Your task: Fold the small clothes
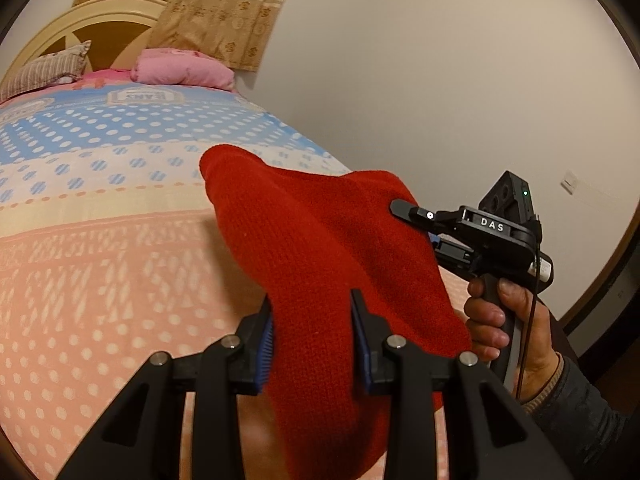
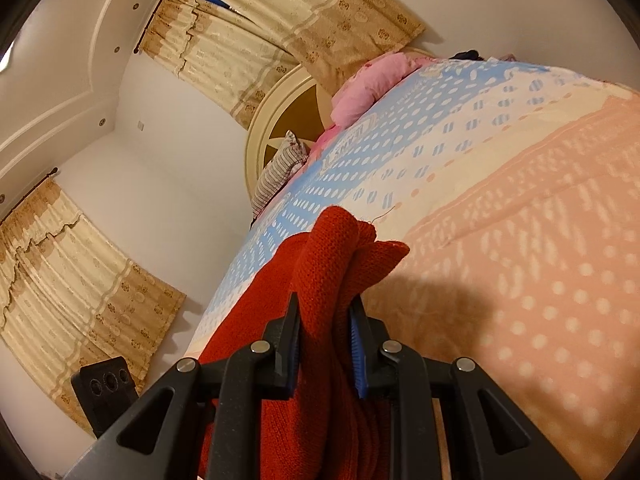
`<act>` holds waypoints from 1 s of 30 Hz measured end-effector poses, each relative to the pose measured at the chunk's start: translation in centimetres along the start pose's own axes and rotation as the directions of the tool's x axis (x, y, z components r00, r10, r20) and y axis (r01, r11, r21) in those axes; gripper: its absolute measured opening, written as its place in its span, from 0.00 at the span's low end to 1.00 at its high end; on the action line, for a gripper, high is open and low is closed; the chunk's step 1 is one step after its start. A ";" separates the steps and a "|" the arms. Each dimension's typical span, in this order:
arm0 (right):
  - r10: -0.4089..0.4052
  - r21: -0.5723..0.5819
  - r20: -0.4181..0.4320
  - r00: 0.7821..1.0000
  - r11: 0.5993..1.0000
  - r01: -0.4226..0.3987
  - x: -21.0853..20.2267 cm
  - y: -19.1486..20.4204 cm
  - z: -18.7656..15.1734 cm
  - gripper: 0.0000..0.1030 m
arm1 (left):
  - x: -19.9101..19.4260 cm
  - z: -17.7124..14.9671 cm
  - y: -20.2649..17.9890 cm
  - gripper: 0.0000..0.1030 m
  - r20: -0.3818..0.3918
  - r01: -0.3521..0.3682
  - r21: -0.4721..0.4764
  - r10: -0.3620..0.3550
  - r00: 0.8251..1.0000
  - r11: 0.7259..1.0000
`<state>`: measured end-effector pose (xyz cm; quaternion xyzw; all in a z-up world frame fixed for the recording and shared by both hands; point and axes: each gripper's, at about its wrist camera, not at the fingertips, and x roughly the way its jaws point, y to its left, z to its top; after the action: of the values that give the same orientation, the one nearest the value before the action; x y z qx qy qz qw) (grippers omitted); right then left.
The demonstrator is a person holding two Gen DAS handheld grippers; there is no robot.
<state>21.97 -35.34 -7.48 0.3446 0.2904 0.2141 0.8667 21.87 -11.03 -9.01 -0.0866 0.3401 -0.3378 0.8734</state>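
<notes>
A red knitted garment (image 1: 304,240) hangs in the air above the bed, stretched between both grippers. My left gripper (image 1: 312,312) is shut on one bunched edge of it, the blue pads pressing the knit from both sides. In the left wrist view my right gripper (image 1: 412,220) reaches in from the right, held by a person's hand (image 1: 504,320), its fingers clamped on the garment's far edge. The right wrist view shows the right gripper (image 2: 325,316) shut on a thick fold of the red garment (image 2: 332,248), which drapes down below the fingers.
Below lies a bed with a pink, cream and blue dotted bedspread (image 1: 100,280). A pink quilt (image 1: 180,68), a striped pillow (image 1: 44,68) and a cream headboard (image 1: 100,12) are at its far end. Patterned curtains (image 2: 240,40) and white walls surround it.
</notes>
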 end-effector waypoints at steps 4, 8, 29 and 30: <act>-0.019 0.001 0.021 1.000 1.000 0.019 -2.4 -0.4 0.0 0.21 | 0.6 -0.3 -1.4 0.34 -0.015 0.035 0.014 -0.035 0.999 0.999; -0.043 0.007 0.043 0.998 0.999 0.043 -5.0 -0.9 -0.5 0.21 | 1.4 -0.9 -3.0 0.34 -0.037 0.063 0.036 -0.062 0.997 0.997; -0.147 0.077 0.156 0.977 0.988 0.137 -17.1 -4.7 -2.5 0.19 | 4.2 -2.9 -9.9 0.34 -0.101 0.174 0.141 -0.160 0.982 0.975; -0.150 0.079 0.158 0.976 0.987 0.139 -17.3 -4.8 -2.5 0.19 | 4.3 -2.9 -10.0 0.34 -0.101 0.175 0.144 -0.162 0.982 0.974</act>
<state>8.36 -47.25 -6.30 0.3682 0.2496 0.1114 0.8887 16.99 -21.14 -9.71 -0.0330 0.3431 -0.4392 0.8297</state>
